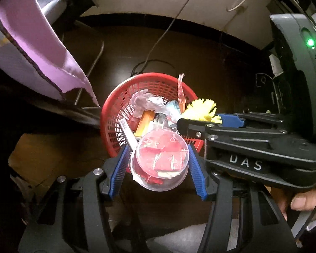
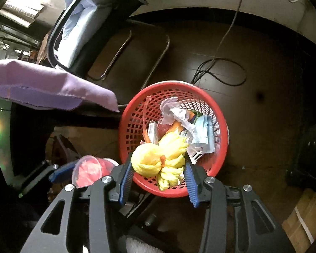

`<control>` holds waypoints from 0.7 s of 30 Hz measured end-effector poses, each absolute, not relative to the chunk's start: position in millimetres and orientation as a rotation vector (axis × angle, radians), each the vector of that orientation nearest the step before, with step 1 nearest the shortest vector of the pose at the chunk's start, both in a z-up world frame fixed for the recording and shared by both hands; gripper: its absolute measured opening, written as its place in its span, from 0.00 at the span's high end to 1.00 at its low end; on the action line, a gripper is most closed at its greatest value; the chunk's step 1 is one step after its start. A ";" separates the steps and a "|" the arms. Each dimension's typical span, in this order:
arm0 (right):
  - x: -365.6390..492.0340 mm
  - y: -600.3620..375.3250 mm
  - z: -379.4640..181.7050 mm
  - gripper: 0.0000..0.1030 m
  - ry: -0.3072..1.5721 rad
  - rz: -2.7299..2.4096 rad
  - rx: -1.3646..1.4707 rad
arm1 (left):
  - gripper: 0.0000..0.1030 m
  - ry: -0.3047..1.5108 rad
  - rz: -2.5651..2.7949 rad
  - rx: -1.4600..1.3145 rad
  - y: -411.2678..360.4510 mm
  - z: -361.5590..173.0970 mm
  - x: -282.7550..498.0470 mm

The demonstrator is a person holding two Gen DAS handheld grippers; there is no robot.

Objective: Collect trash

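A red mesh basket (image 1: 118,105) (image 2: 137,113) stands on the dark floor and holds several wrappers and scraps. My left gripper (image 1: 159,165) is shut on a clear plastic cup (image 1: 160,160) stuffed with red wrappers, held over the basket's near rim. The cup also shows in the right wrist view (image 2: 88,171). My right gripper (image 2: 158,168) is shut on a knotted yellow plastic bag (image 2: 149,160), held above the basket's near edge. In the left wrist view the right gripper (image 1: 200,120) reaches in from the right with the yellow bag (image 1: 200,110) at its tips.
A purple cloth (image 1: 38,48) (image 2: 42,82) hangs from a surface at the left. A chair with metal legs (image 2: 120,48) stands behind the basket. Cables (image 2: 221,71) lie on the floor. A black device with a green light (image 1: 297,63) is at the right. A cardboard box (image 2: 303,219) sits at lower right.
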State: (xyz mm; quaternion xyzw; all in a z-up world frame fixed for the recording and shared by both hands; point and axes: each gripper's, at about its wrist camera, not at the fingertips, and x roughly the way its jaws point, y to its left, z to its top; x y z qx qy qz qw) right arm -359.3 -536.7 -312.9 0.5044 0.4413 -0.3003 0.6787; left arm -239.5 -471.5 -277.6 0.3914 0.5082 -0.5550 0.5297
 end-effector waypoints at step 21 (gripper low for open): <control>-369.6 -536.3 -291.5 0.39 0.981 -0.749 1.077 | 0.29 1.215 -1.237 0.885 -460.4 -274.9 -228.6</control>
